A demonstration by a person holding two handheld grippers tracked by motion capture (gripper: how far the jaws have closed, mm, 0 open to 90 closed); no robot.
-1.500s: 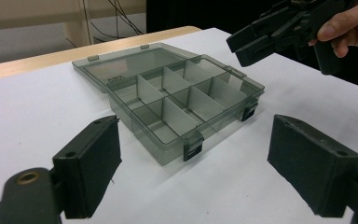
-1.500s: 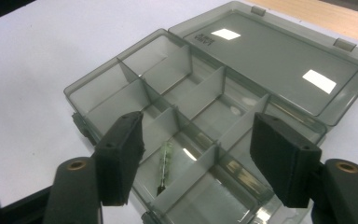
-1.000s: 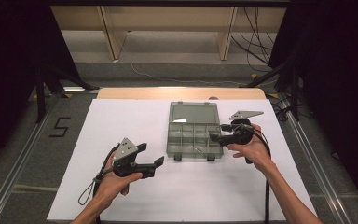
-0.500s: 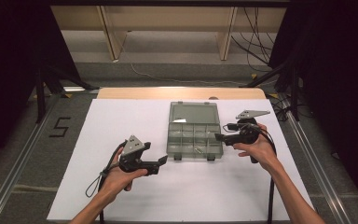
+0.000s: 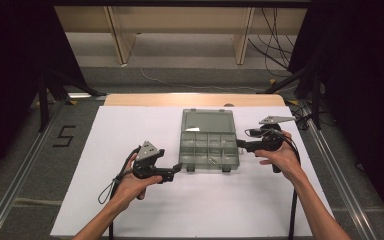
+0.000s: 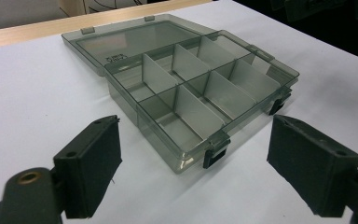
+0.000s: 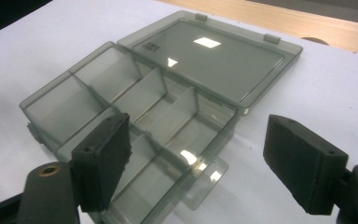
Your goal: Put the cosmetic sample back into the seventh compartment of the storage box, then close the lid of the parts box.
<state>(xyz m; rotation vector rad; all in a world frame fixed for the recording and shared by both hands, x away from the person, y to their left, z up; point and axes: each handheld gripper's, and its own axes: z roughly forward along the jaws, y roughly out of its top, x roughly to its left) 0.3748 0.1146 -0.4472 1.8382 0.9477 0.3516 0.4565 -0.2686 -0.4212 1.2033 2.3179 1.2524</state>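
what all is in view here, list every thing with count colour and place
organiser box: 1, smoky grey see-through plastic, middle of the table, open, divided into compartments
lid: 1, same grey plastic, laid flat on the far side of the box
latches: 2, dark, on the box's near edge
table cover: 1, white, over the tabletop
wooden edge: 1, light brown, far side of the table
number 5: 1, black, on the floor left of the table
left gripper: 1, black, near-left corner of the box, fingers apart
right gripper: 1, black, right side of the box, fingers apart
hands: 2, one on each gripper
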